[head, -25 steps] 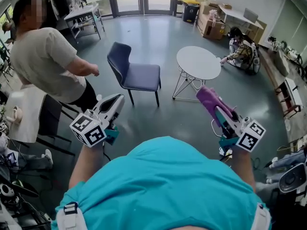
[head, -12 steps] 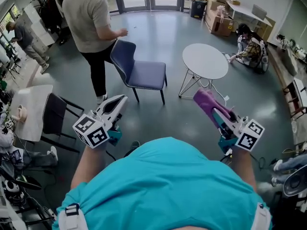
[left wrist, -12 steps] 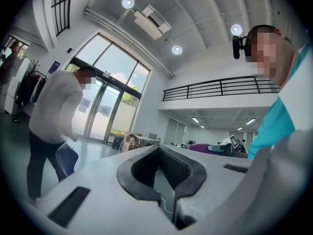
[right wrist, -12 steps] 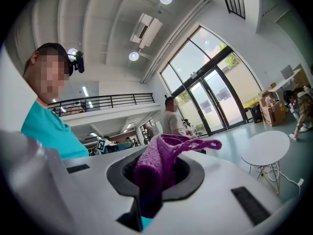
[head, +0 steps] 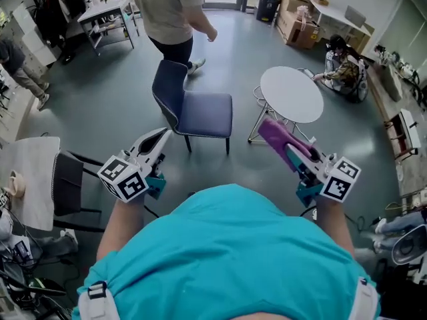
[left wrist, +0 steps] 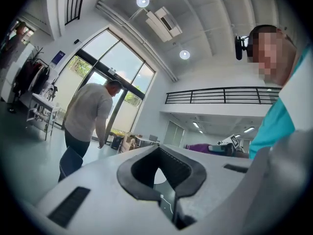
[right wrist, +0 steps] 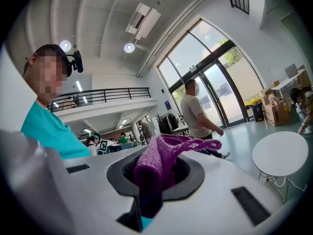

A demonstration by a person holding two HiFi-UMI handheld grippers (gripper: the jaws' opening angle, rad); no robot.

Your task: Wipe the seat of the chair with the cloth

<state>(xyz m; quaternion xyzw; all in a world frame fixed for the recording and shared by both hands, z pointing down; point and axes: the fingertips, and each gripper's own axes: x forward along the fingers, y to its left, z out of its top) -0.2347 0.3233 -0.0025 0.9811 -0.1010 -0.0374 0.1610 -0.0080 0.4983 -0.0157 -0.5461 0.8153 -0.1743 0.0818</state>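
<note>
The right gripper (head: 285,149) pinches a purple knitted cloth (head: 272,133). The left gripper (head: 159,139) is pressed together, empty. The cloth's 1 loose end may snag and slip on the far dark-blue padded chair (head: 208,114).

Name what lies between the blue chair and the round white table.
Nothing stands there: the head view shows only bare grey floor between the blue chair and the round white table.

The cloth (right wrist: 155,173) is seen as a rough, looped purple knit. The chair (head: 203,112) is upholstered in matt dark fabric on thin metal legs. At its 3 o'clock, the round table (head: 291,93) is topped smooth white. The floor (head: 100,65) is finished faintly glossy.
</note>
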